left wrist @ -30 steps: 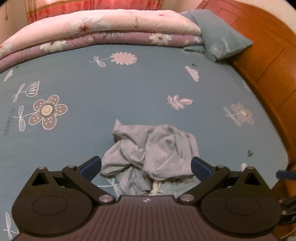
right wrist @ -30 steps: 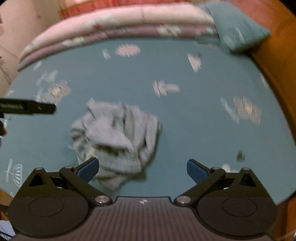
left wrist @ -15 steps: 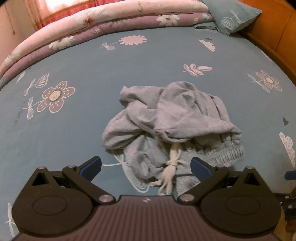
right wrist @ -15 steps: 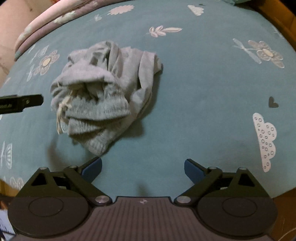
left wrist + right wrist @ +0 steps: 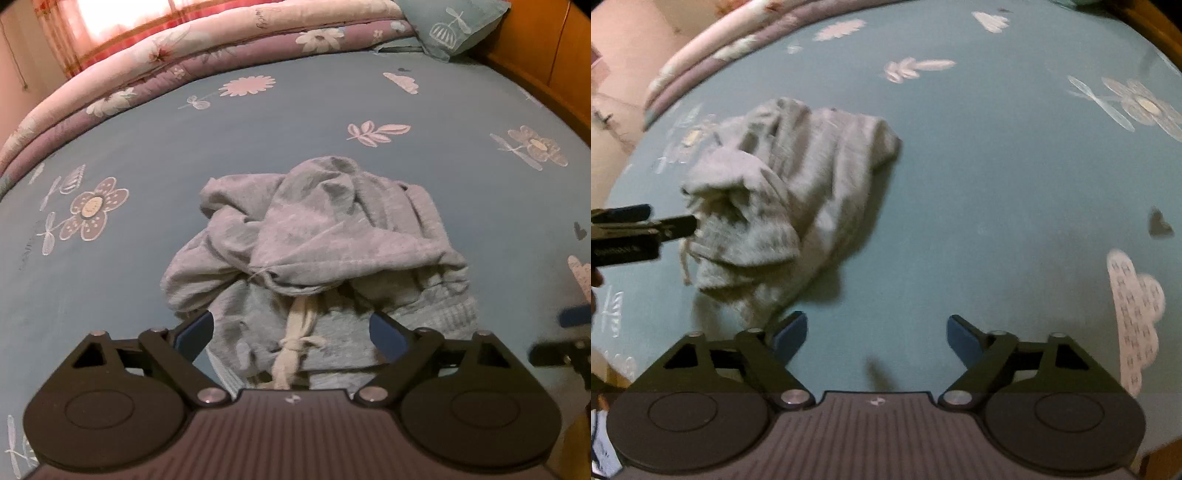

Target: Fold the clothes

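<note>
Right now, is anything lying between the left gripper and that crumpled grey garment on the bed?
Nothing visible. The left gripper is open right over the crumpled grey drawstring garment, which lies alone on the blue flowered bedsheet, its jaws having just been closing, cloth between them.

Blue bedsheet (image 5: pixel 295 122) across most of both views, printed with pale motifs: purple-grey flower (image 5: pixel 92 210) at left of the left-wrist frame, pink daisy (image 5: pixel 247 85) at upper centre, leaf sprig (image 5: pixel 376 132) right of centre, small dark heart (image 5: pixel 580 232) at right edge. Folded quilt (image 5: pixel 207 48), pink over mauve, floral, along the top. Blue-grey pillow (image 5: pixel 454 26) at upper right, beside orange wooden headboard (image 5: pixel 554 55). Red-pink curtain (image 5: pixel 85 33), backlit, at upper left. White cloud print (image 5: pixel 1134 314) at lower right of the right-wrist frame.
</note>
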`<state>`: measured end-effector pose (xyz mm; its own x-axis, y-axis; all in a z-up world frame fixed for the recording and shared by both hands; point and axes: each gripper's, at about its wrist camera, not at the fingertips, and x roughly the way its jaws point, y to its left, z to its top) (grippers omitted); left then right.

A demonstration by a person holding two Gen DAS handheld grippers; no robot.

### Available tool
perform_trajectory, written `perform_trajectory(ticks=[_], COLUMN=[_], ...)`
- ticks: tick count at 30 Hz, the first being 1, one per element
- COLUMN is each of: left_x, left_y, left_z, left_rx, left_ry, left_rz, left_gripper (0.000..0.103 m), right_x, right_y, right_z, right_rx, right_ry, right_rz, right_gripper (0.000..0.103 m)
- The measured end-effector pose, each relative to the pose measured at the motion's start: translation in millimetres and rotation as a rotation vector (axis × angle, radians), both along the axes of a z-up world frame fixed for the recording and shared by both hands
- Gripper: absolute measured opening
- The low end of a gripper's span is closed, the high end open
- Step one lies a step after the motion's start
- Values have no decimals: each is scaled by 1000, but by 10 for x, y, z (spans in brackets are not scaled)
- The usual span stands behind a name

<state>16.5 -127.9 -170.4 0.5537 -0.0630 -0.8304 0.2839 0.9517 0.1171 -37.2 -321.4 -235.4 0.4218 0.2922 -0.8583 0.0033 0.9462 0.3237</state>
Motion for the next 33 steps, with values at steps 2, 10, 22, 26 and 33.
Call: perform_trajectory(ticks=[2, 10, 22, 26, 33], left_x=[-11, -66, 29, 111, 165], left_y=[-8, 78, 134, 18, -211], left_z=[-9, -14, 114, 164, 65], left_rx=[2, 45, 62, 102, 334], left_ry=[-1, -35, -151, -193, -222], left_rz=[5, -11, -287, -560, -990], left_gripper=[91, 90, 90, 90, 91], right_x=[122, 536, 785, 784, 794], right_y=[-6, 280, 683, 695, 630], right_z=[46, 146, -58, -144, -55], right_rx=[27, 79, 54, 63, 63], right_ry=[-27, -123, -105, -76, -69], right_rz=[21, 169, 220, 187, 177], right_gripper=[82, 82, 67, 57, 21])
